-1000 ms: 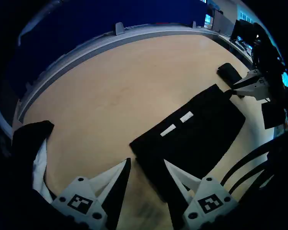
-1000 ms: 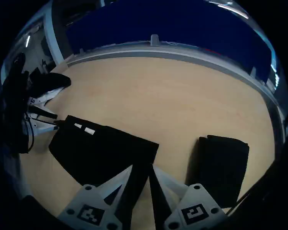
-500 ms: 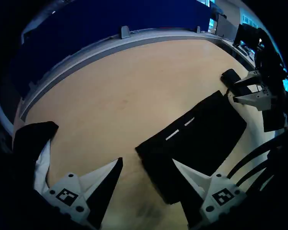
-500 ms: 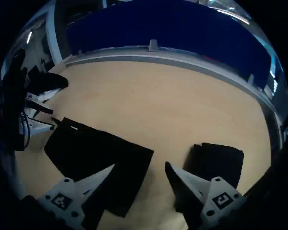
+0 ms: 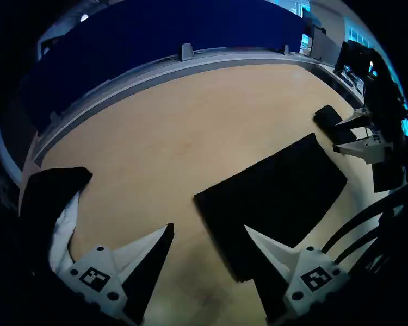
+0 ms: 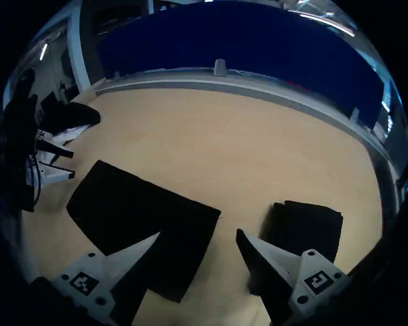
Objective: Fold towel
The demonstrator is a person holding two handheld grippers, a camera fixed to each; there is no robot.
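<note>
Left gripper (image 5: 209,227): its two white fingers stand wide apart at the bottom of the left gripper view, with nothing between them; the finger on the right side of that view overlaps the near edge of the towel, and I cannot tell whether it touches.
right gripper (image 6: 198,232): fingers also spread wide and holding nothing; in the right gripper view one tip lies over the towel's near end and the other over the near edge of the folded stack.
towel (image 5: 272,204): black, flat on the table as one smooth rectangle, just ahead of both grippers; in the right gripper view (image 6: 138,217) it runs from the lower middle out toward the left.
table (image 5: 177,136): pale wood, bare across its middle and far part.
folded stack (image 6: 307,225): a smaller, thicker pile of dark cloth, beside the towel but apart from it, with a strip of wood between them.
far ends of the towel: in the left gripper view the right gripper (image 5: 344,131) hangs open just past the towel's far corner; in the right gripper view the left gripper (image 6: 72,164) hangs open just past the opposite corner.
black-and-white cloth (image 5: 51,212): a rumpled heap at the table's edge, well apart from the towel.
rail (image 5: 149,73): a grey strip along the table's far edge.
partition (image 5: 149,38): a dark blue panel standing behind the rail.
</note>
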